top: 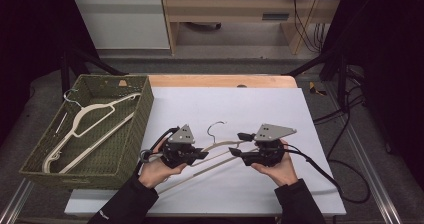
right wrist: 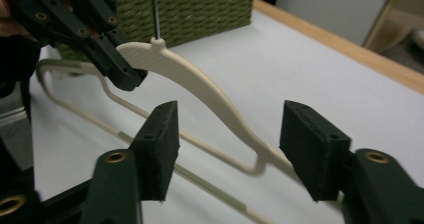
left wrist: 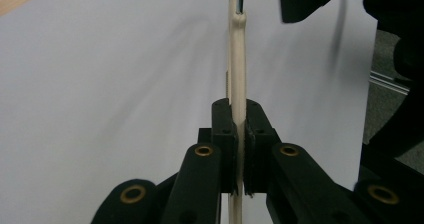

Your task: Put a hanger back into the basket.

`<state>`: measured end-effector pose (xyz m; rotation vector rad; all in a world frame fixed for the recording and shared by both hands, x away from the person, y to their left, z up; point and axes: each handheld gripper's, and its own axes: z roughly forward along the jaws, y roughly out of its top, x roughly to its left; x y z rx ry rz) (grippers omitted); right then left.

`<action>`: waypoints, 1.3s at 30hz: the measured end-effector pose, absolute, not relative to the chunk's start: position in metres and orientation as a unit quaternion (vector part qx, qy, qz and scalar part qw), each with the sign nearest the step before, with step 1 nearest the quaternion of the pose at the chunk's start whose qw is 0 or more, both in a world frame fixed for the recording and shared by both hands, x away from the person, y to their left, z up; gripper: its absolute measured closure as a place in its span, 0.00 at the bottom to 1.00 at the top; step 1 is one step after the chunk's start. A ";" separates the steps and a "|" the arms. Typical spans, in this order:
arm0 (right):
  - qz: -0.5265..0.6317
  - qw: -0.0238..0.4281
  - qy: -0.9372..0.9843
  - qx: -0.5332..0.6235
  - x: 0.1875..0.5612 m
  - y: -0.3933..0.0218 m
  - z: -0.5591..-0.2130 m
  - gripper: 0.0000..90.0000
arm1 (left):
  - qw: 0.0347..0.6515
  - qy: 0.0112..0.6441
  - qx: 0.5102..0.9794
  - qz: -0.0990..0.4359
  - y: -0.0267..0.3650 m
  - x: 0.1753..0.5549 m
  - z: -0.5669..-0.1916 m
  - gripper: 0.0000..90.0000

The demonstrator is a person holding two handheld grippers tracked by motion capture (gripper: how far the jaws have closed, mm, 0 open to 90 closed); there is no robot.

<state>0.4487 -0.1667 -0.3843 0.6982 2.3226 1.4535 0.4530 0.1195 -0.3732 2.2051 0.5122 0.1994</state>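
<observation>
Left gripper view: the left gripper (left wrist: 239, 134) is clamped on the cream hanger (left wrist: 237, 79), which runs onward from its jaws. Beyond, the right gripper (right wrist: 229, 144) stands parted, pads clear, the hanger's arm between them; farther off sits the woven basket (right wrist: 200, 6).

White-topped table (top: 260, 189), wicker basket (top: 131, 134)

Far half of the bench (top: 240, 101): bare white sheet; you can pass freely there.
Right of your right tongs (top: 248, 145): open surface out to the bench edge.
Left side: the woven basket (top: 131, 134) wall stands just beside your left tongs (top: 200, 154), blocking a sideways sweep.
Between your hands: the cream hanger (top: 220, 149) spans the gap, its wire hook (top: 215, 129) rising behind.
Inside the basket: a second hanger (top: 90, 129) lies across the floor.
</observation>
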 end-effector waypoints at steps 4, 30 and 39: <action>0.519 0.173 0.788 0.282 0.445 -0.188 -0.381 0.32 | 0.435 0.230 0.865 0.103 0.126 0.453 -0.360 0.95; 0.511 0.224 0.725 0.402 0.440 -0.249 -0.403 0.04 | 0.493 0.283 0.803 0.180 0.225 0.473 -0.258 0.95; 0.508 0.226 0.718 0.419 0.440 -0.258 -0.404 0.04 | 0.489 0.316 0.787 0.205 0.280 0.482 -0.249 0.95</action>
